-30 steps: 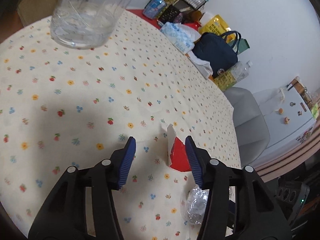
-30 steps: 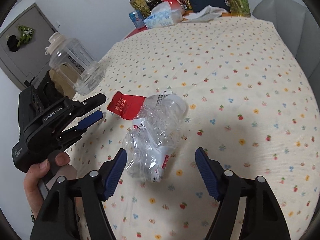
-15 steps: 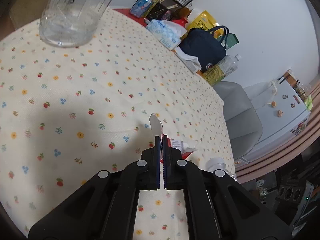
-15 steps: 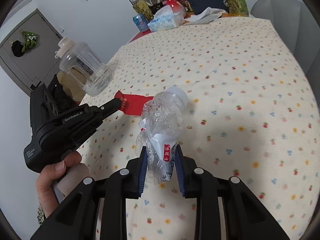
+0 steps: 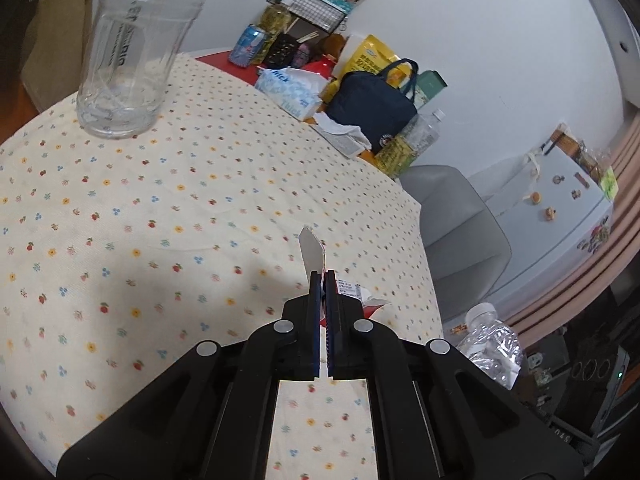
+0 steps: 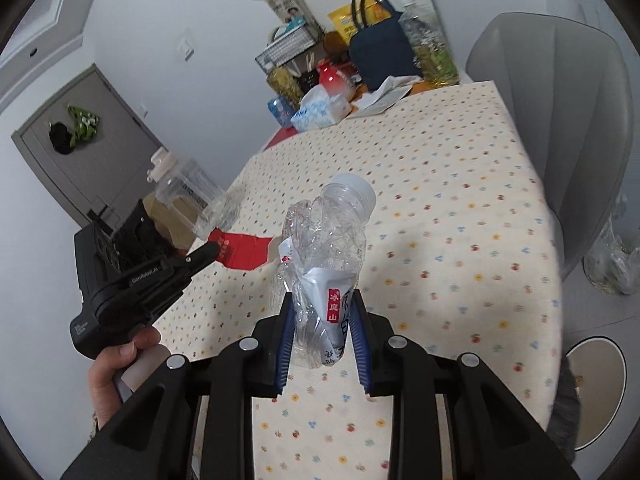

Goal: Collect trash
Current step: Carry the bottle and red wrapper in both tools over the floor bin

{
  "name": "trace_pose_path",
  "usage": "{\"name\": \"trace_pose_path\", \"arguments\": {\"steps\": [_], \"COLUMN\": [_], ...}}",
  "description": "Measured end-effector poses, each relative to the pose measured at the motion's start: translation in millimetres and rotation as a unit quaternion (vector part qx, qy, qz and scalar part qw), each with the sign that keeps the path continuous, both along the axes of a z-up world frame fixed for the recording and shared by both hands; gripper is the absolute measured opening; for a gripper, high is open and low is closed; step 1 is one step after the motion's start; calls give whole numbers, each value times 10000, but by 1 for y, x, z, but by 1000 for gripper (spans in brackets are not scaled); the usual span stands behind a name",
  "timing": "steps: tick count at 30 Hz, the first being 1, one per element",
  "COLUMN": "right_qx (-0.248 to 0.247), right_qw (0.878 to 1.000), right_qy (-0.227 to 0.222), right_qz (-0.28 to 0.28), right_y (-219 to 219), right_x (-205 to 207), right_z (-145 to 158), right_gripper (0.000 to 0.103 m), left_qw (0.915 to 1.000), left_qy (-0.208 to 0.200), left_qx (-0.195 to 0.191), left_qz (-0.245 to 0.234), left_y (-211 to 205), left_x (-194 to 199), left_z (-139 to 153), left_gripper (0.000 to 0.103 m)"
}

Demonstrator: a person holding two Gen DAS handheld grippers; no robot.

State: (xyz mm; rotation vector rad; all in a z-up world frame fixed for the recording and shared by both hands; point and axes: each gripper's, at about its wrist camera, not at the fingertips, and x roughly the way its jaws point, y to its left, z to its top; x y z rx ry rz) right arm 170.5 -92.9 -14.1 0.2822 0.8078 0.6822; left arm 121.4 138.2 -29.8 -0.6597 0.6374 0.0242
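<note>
Your left gripper (image 5: 321,280) has fingers clamped on the red paper wrapper (image 6: 244,251), above the floral-cloth table (image 5: 160,216). Your right gripper (image 6: 320,312) fingers squeeze the crushed clear plastic bottle (image 6: 326,240), lifted off the table.

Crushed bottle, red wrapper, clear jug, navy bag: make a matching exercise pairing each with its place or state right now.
Things:
1. crushed bottle
2. red wrapper
3. clear jug
4. navy bag

Places or states:
A. stands upright on the tablecloth, touched by nothing
B. pinched in the left gripper
C. among the clutter at the table's far edge
D. squeezed in the right gripper, lifted off the table

Pairs: 1-D, 2-B, 3-A, 4-C
</note>
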Motion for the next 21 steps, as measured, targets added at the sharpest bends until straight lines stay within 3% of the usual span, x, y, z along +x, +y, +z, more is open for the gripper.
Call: {"name": "trace_pose_path", "arguments": {"steps": [13, 21], "right_qx": [399, 600], "right_qw": [9968, 9879], "right_qy": [-374, -460], "right_qz": [-575, -1355], "right_y": [-110, -194], "right_x": [-20, -29], "right_z": [5, -14], "right_gripper": [27, 27], "left_qw": [9948, 9820], "left_qy": [-45, 54], "left_qx": [492, 727], "left_qz": [-891, -1743], "left_y": [-107, -192], "left_x": [25, 52], "left_z": [27, 23], "left_gripper": [3, 3]}}
